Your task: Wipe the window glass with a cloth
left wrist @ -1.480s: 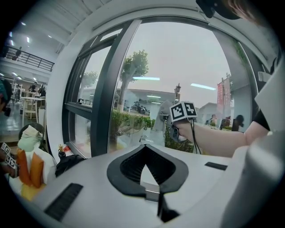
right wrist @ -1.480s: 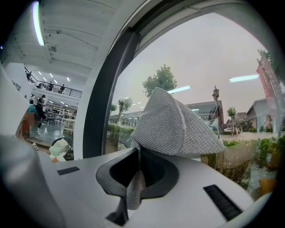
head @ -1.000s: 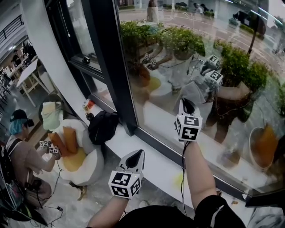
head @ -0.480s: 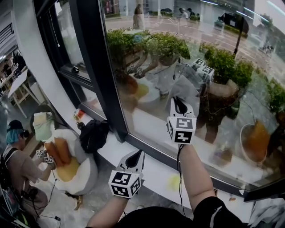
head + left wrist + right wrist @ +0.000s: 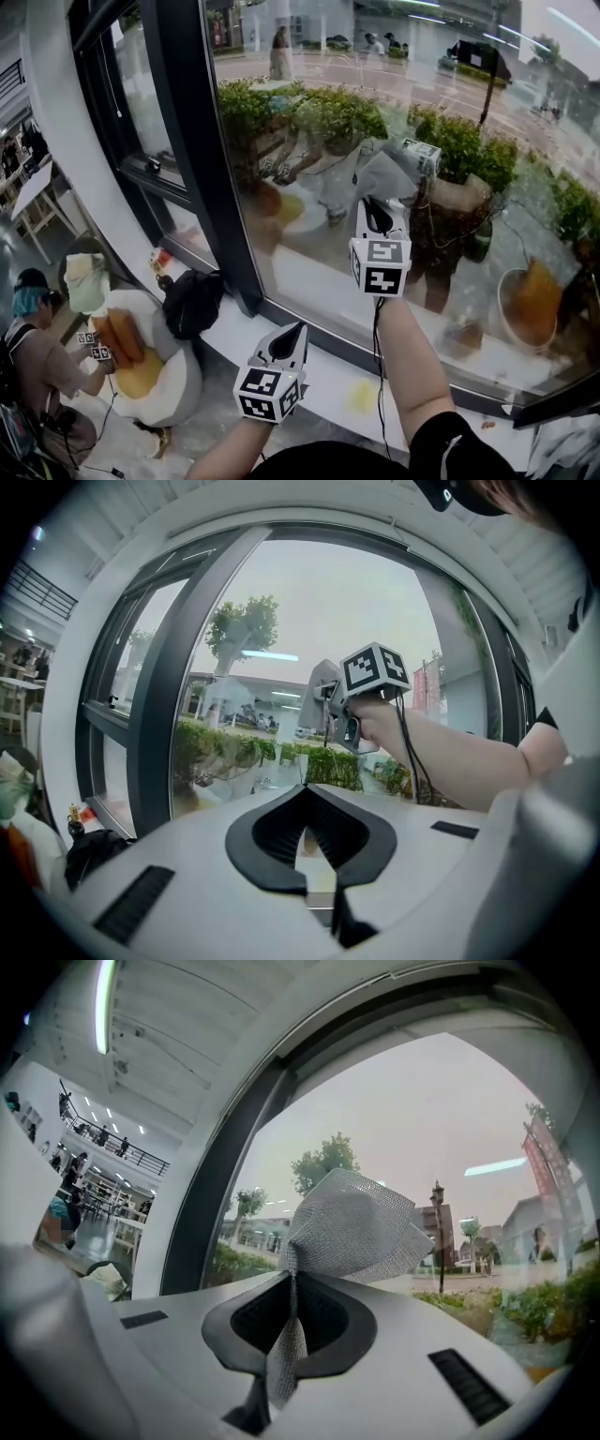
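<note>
The window glass [image 5: 469,131] fills the upper right of the head view, with a black frame post [image 5: 202,159] on its left. My right gripper [image 5: 377,214] is held up close to the pane and is shut on a grey mesh cloth [image 5: 386,178]. In the right gripper view the cloth [image 5: 354,1227] fans out above the gripper [image 5: 291,1277], and a strip hangs down between the jaws. My left gripper [image 5: 292,337] hangs lower, over the white sill [image 5: 309,370]. It is shut with nothing in it [image 5: 305,797], and its view shows the right gripper [image 5: 330,710].
A black bag [image 5: 192,302] lies on the sill's left end by the frame post. Below it stands a white seat with orange cushions [image 5: 141,361], and a person [image 5: 37,352] sits on the floor at far left. A yellow patch [image 5: 364,396] marks the sill.
My right gripper with the cloth has gone a little up the glass and leftward. The left gripper has stayed low over the sill.
</note>
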Motion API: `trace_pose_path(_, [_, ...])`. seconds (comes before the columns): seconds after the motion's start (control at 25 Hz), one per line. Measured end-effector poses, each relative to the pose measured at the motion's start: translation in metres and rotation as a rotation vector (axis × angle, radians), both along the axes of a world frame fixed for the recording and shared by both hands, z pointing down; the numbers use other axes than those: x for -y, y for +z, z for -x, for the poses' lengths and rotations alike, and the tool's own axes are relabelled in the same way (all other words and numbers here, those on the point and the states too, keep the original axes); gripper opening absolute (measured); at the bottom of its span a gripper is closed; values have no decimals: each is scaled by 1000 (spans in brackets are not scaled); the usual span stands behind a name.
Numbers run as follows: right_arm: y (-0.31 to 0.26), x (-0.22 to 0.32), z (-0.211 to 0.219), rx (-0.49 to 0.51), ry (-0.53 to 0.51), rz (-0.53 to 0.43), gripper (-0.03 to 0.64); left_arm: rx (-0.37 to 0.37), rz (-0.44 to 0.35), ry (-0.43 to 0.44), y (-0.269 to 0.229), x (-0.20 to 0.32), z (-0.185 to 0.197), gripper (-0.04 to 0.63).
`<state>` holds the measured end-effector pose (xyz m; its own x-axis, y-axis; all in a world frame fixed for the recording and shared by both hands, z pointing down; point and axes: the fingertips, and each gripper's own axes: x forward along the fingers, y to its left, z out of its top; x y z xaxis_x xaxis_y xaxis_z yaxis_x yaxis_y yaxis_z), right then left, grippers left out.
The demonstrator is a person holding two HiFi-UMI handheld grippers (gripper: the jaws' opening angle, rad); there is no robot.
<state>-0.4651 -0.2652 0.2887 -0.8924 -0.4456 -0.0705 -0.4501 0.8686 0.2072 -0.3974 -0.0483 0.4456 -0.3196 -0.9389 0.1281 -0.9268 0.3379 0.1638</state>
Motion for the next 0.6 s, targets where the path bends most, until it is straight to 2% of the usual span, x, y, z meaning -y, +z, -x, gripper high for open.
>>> trace_pose_path(0.6, [1, 24, 23, -21, 33, 22, 32, -16, 8, -14, 8, 0, 6, 6])
